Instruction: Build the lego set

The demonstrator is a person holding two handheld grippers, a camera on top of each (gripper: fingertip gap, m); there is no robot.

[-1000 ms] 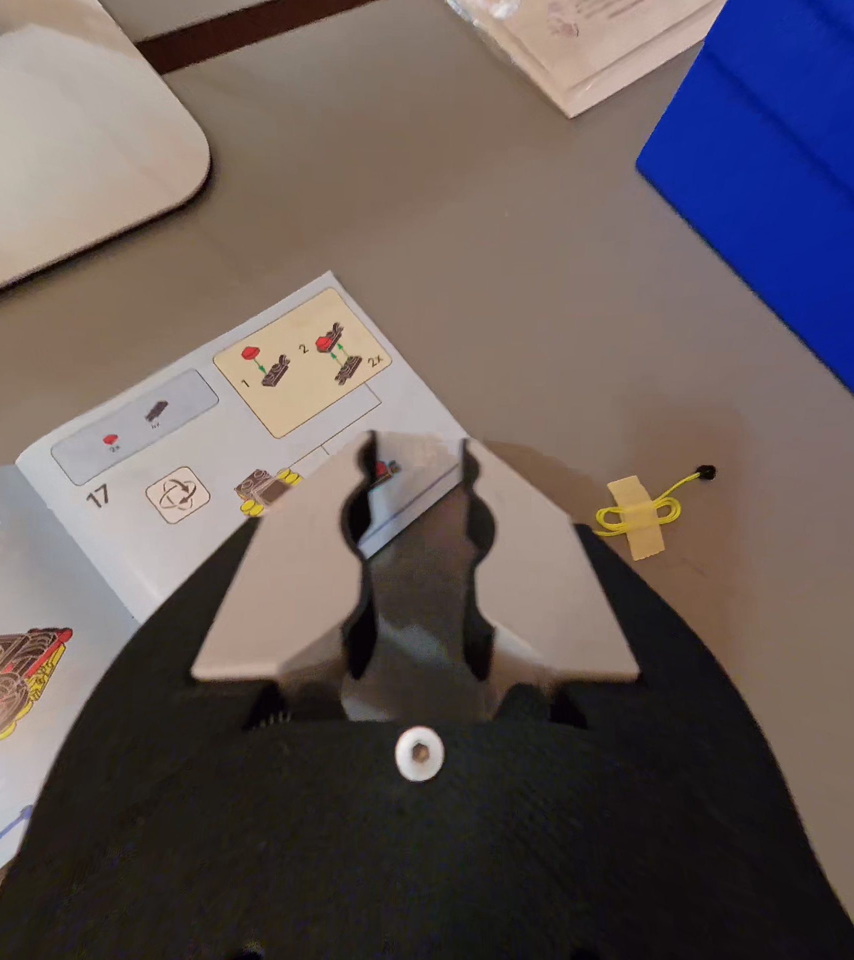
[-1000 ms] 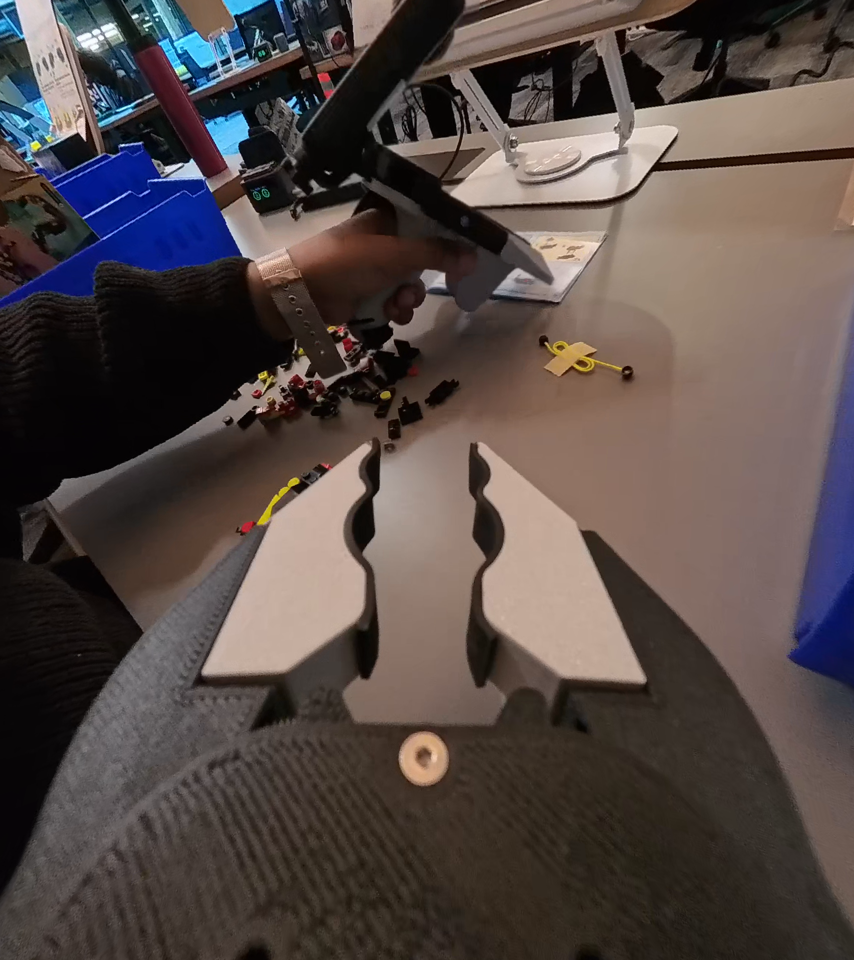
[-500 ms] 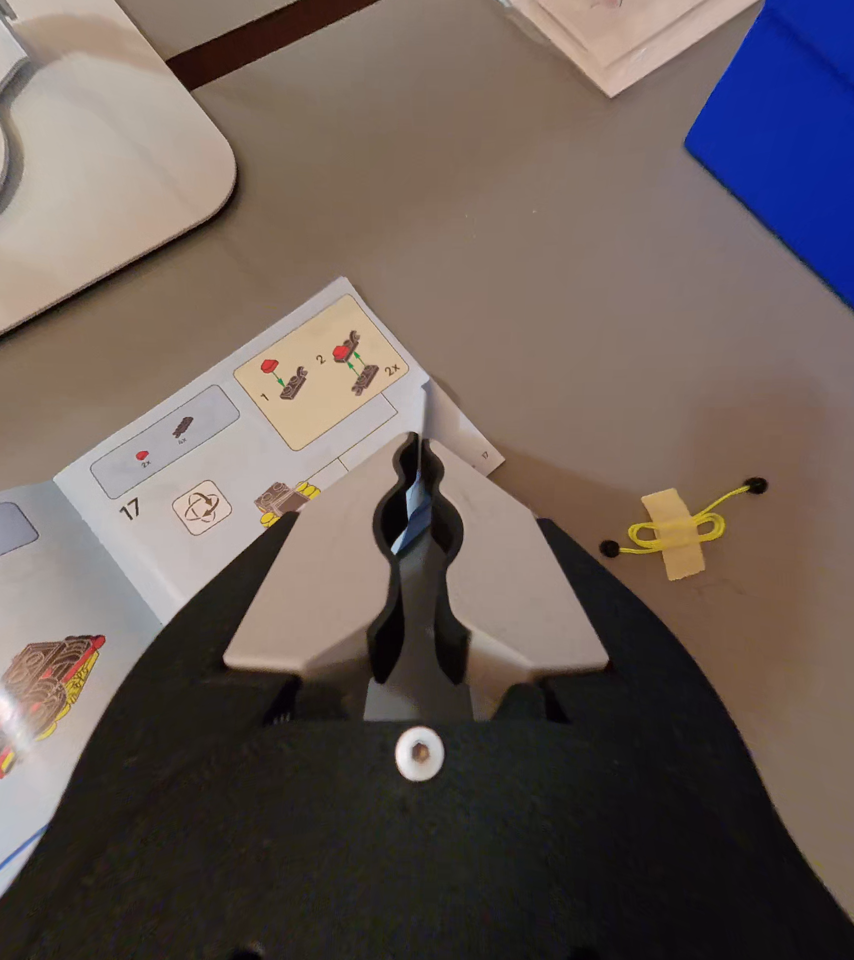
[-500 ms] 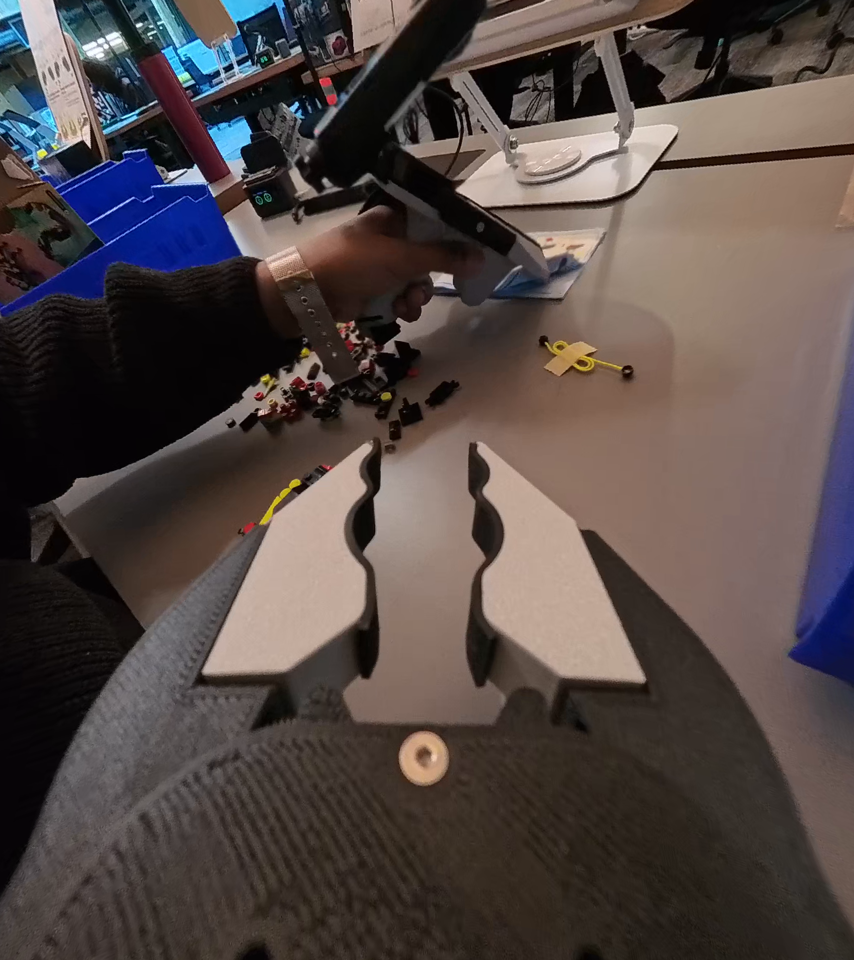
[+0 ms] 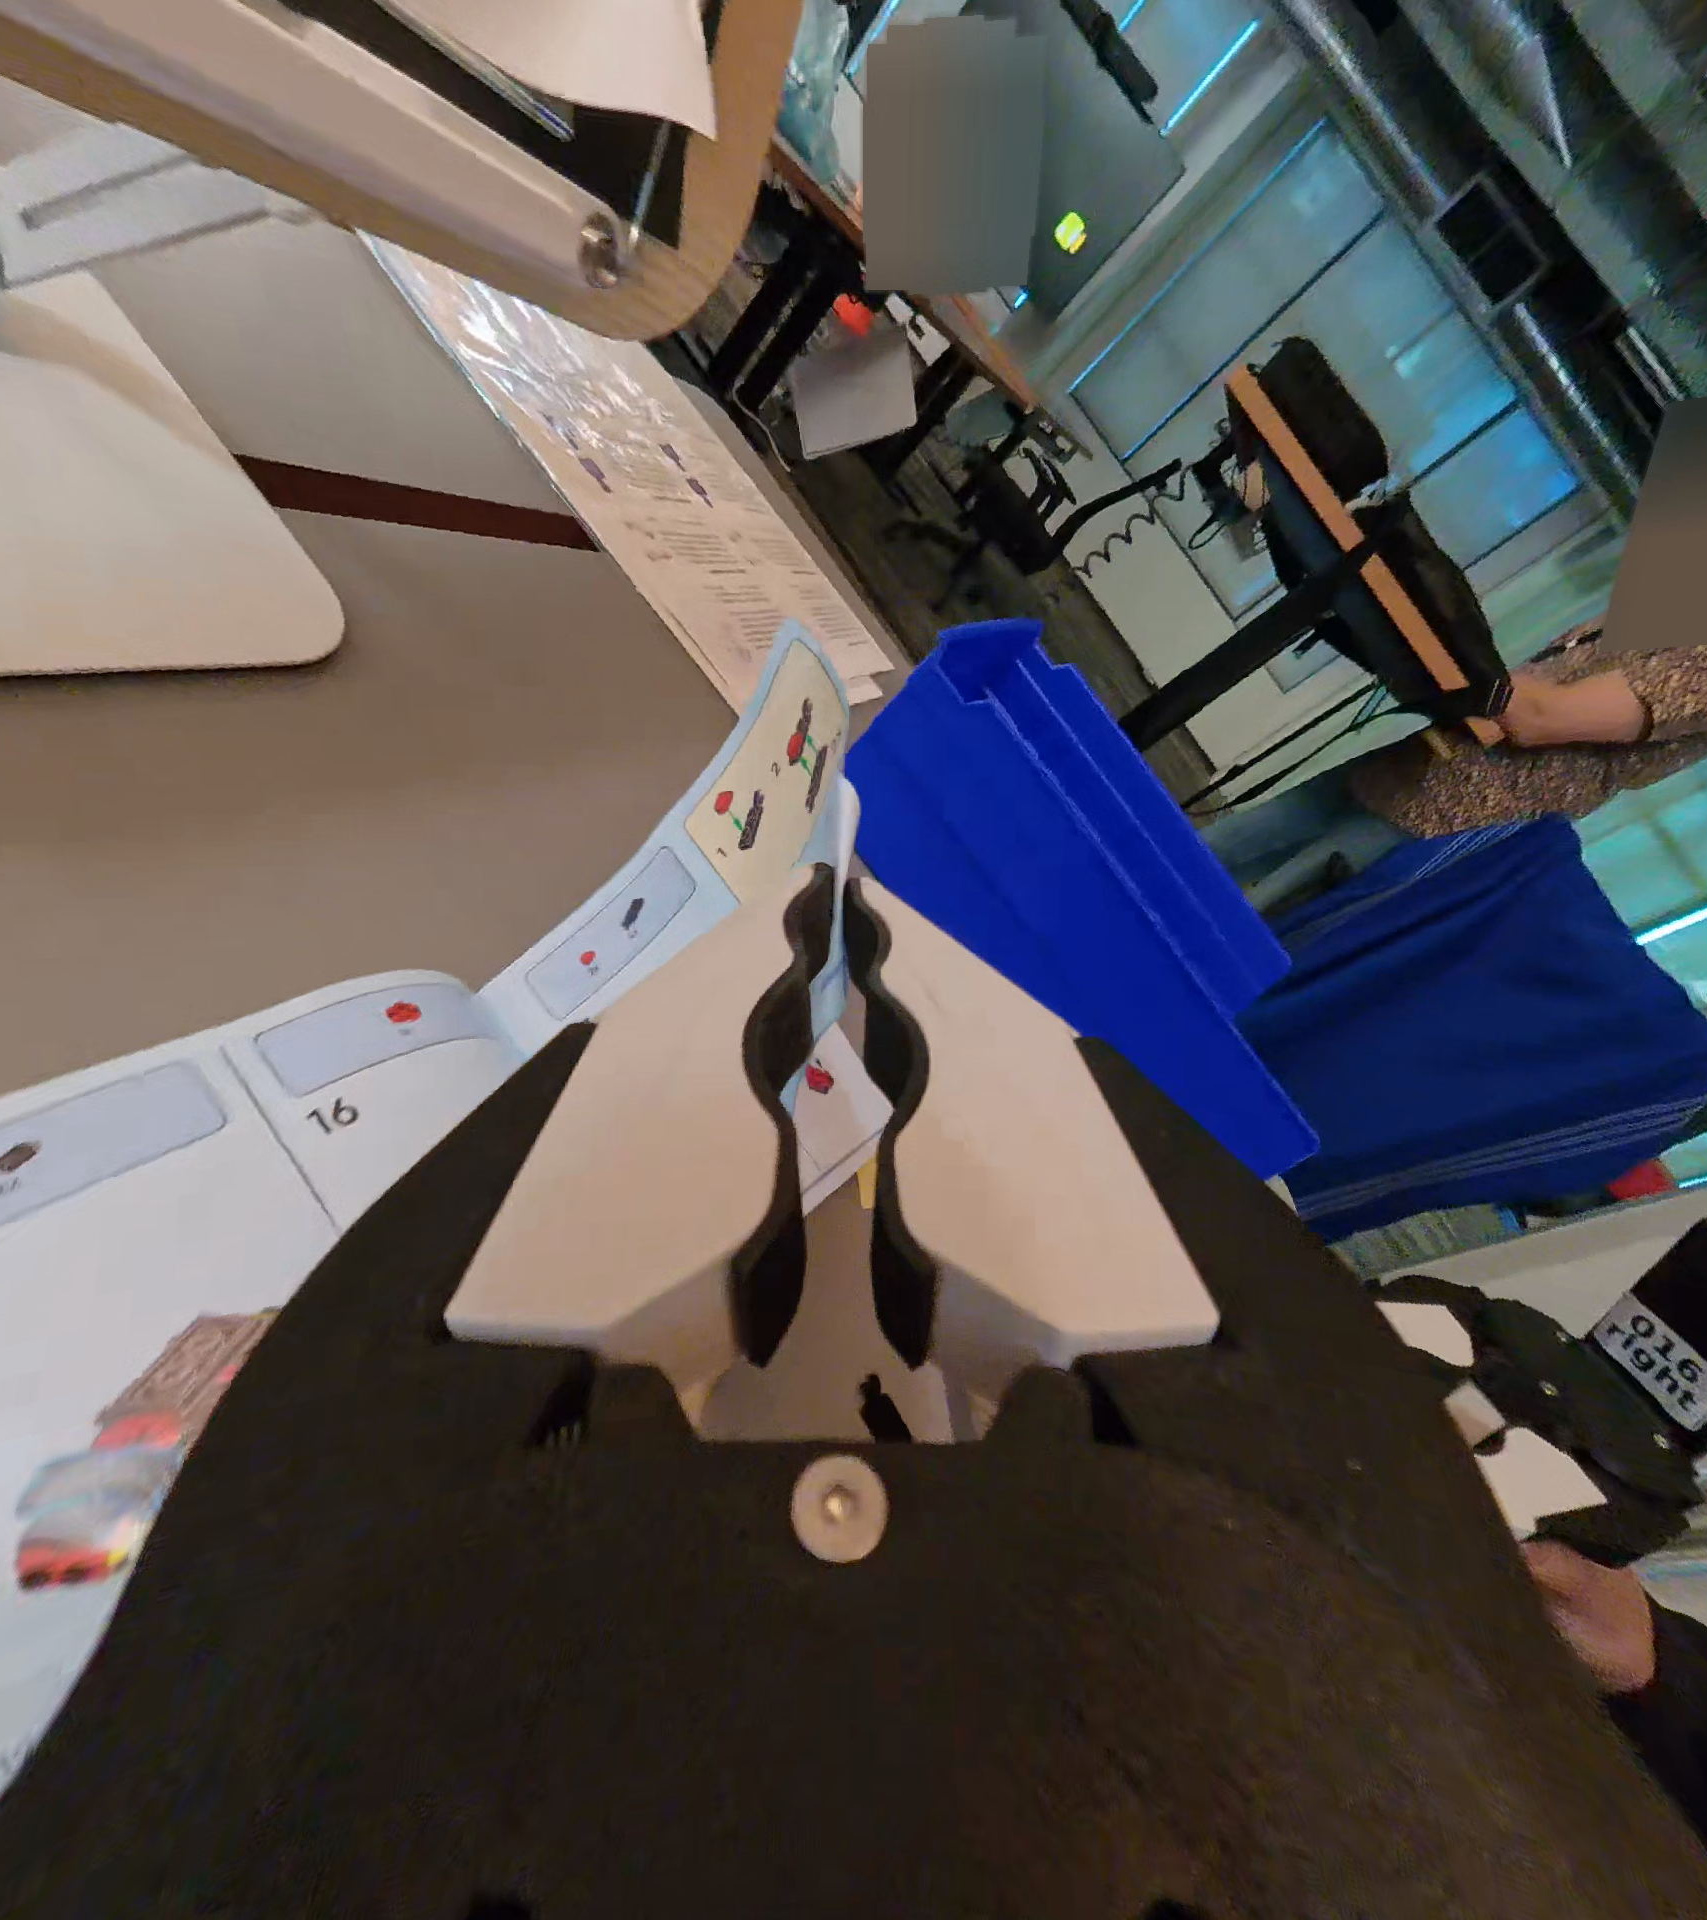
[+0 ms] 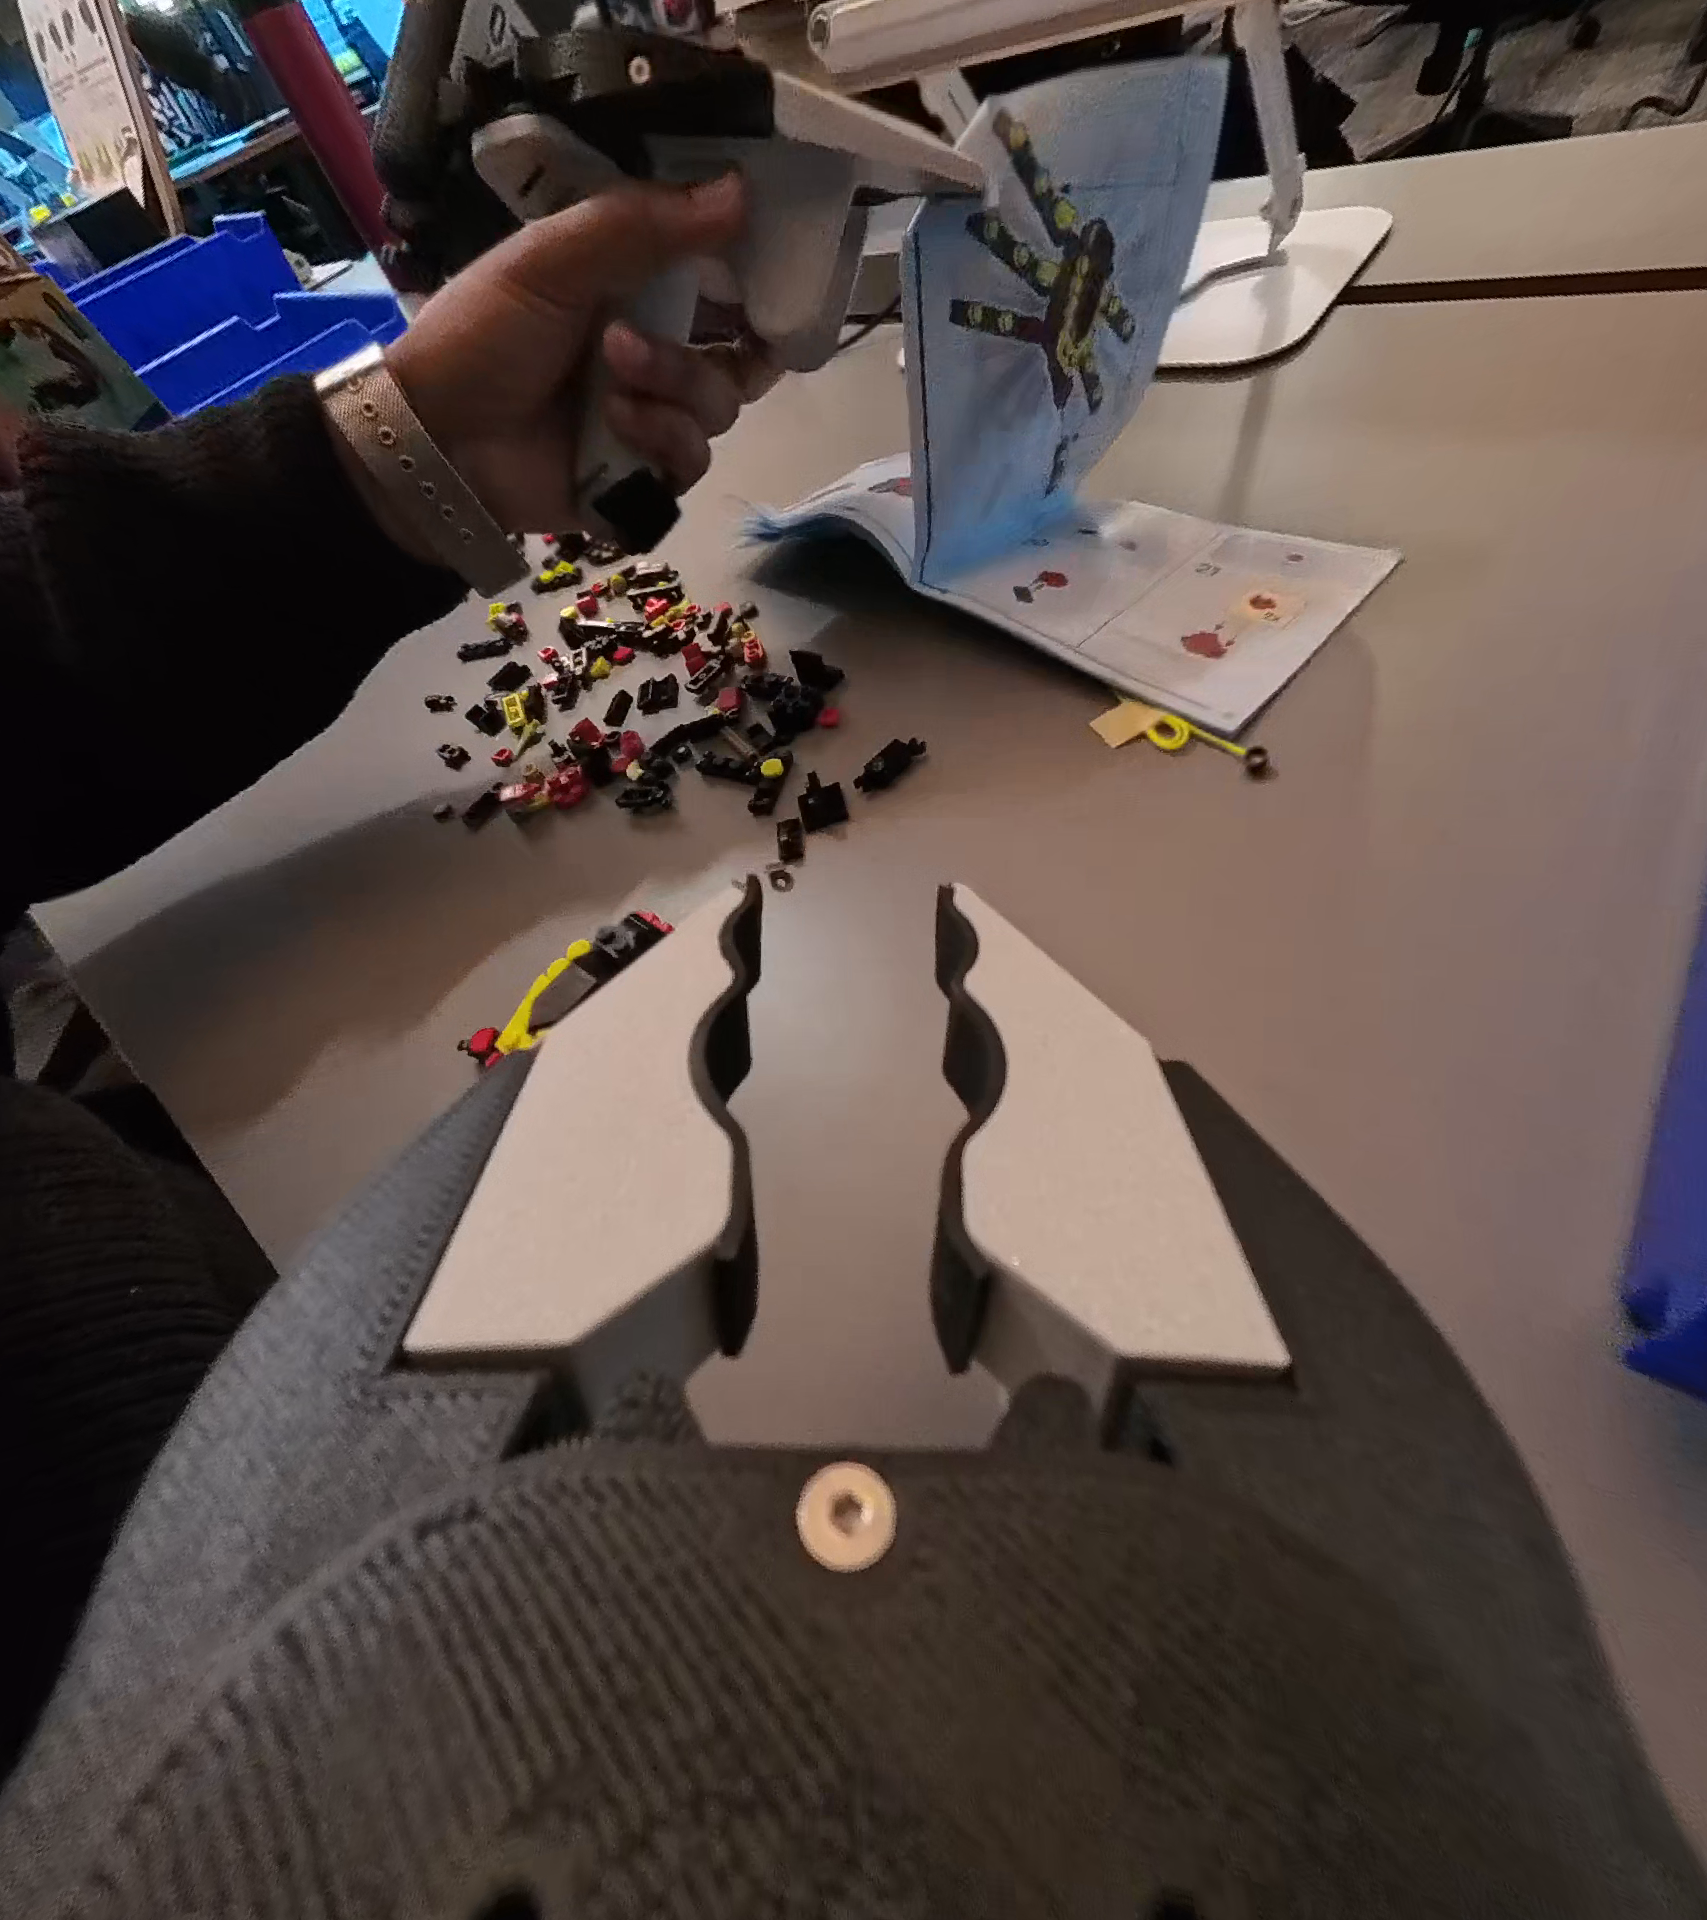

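The left tool [image 5: 836, 894] is closed on a thin paper page [image 5: 724, 821] of a booklet [image 6: 1171, 603]. Its pale, wedge-shaped fingers [image 5: 662, 1122] have wavy black inner edges, and their tips pinch the page edge between them. The glossy, light blue page is lifted off the table [image 6: 1244, 1039] and curves upward; in the right wrist view it stands nearly upright, printed with a dark and yellow spoked figure. The rest of the booklet lies open and flat on the table, its pages showing small drawings of red and dark pieces.

The right tool [image 6: 844, 899] is open, with a clear gap between its two grey matte fingers [image 6: 610, 1143] and only the smooth grey-brown table surface seen between them. It holds nothing. Its body is wrapped in ribbed grey knit fabric.

Just ahead of its left fingertip lie a tiny black ring [image 6: 778, 880] and a scatter of small plastic bricks [image 6: 641, 696] in black, red and yellow. A yellow and black assembly [image 6: 558, 987] lies beside the left finger. A thin yellow cord [image 6: 1192, 738] with a black bead end and a tan tape strip lies at the booklet's near edge.

A hand [image 6: 558, 343] in a dark knit sleeve, with a woven metallic watch strap, grips the left tool's handle. Blue ribbed plastic bins [image 5: 1067, 883] stand at the table's right side, and a white rounded stand base [image 6: 1275, 281] sits behind the booklet.
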